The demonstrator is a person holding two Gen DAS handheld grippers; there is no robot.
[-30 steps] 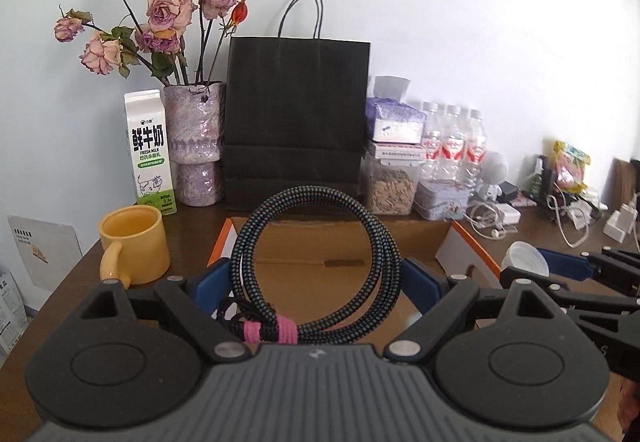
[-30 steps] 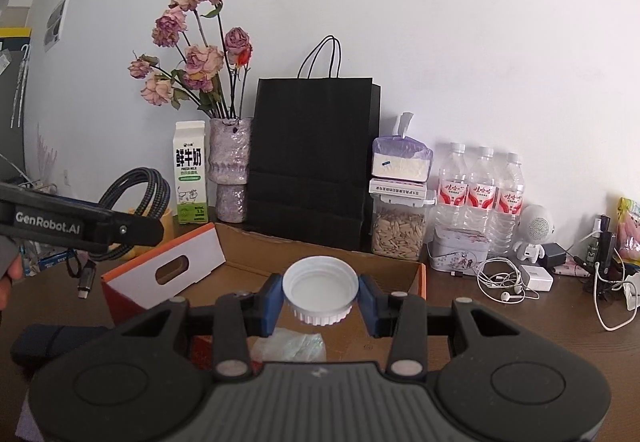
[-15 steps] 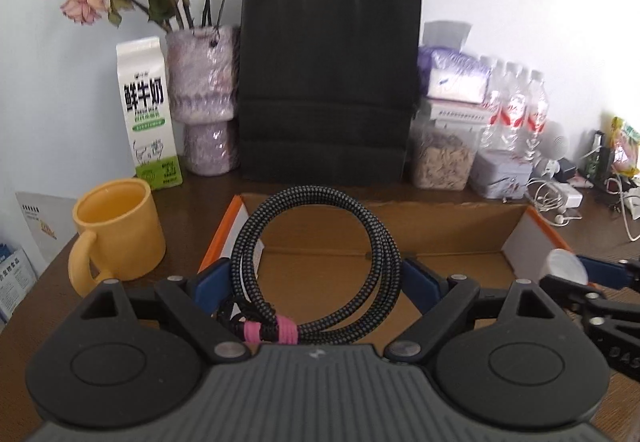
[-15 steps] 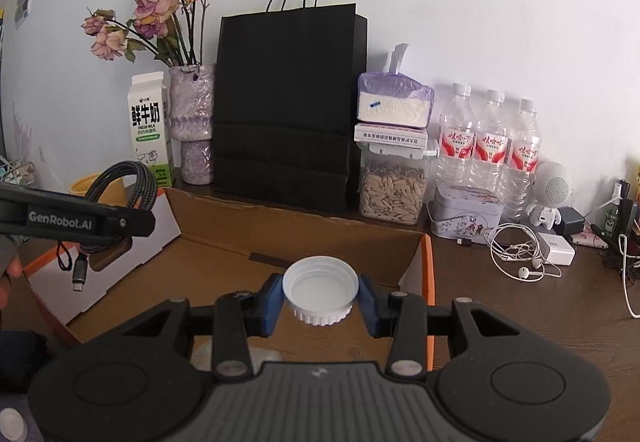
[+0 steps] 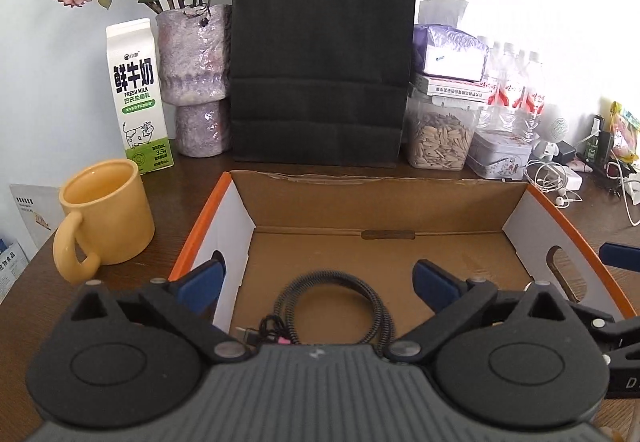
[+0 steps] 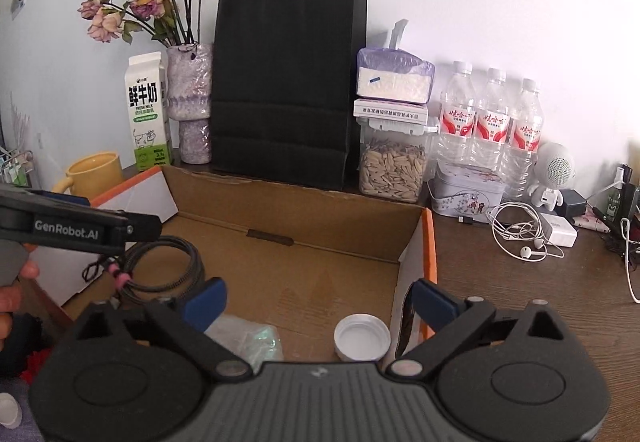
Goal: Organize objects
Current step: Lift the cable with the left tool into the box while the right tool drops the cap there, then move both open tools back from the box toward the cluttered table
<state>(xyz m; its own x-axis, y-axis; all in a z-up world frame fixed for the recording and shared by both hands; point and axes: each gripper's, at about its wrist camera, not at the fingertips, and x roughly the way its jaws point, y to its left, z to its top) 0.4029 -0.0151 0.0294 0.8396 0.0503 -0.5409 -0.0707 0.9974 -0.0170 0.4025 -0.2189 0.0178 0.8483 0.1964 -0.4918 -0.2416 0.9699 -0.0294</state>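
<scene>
An open cardboard box (image 5: 376,201) with orange-edged white sides sits on the dark wooden table; it also shows in the right wrist view (image 6: 304,217). A coiled black braided cable (image 5: 340,310) with a pink tie lies on the box floor below my open left gripper (image 5: 320,282); it also shows in the right wrist view (image 6: 164,270). A white bottle cap (image 6: 362,336) lies on the box floor by the right wall, below my open right gripper (image 6: 320,300). A clear plastic wrapper (image 6: 244,338) lies beside it.
Behind the box stand a black paper bag (image 5: 324,57), a milk carton (image 5: 138,97), a purple vase with dried roses (image 5: 196,81), a seed jar (image 5: 440,137) and water bottles (image 6: 492,117). A yellow mug (image 5: 104,217) stands left; earphones (image 6: 520,238) lie right.
Both grippers moved over the box and opened. The cable dropped from the left gripper onto the box floor. The cap dropped from the right gripper onto the box floor.
</scene>
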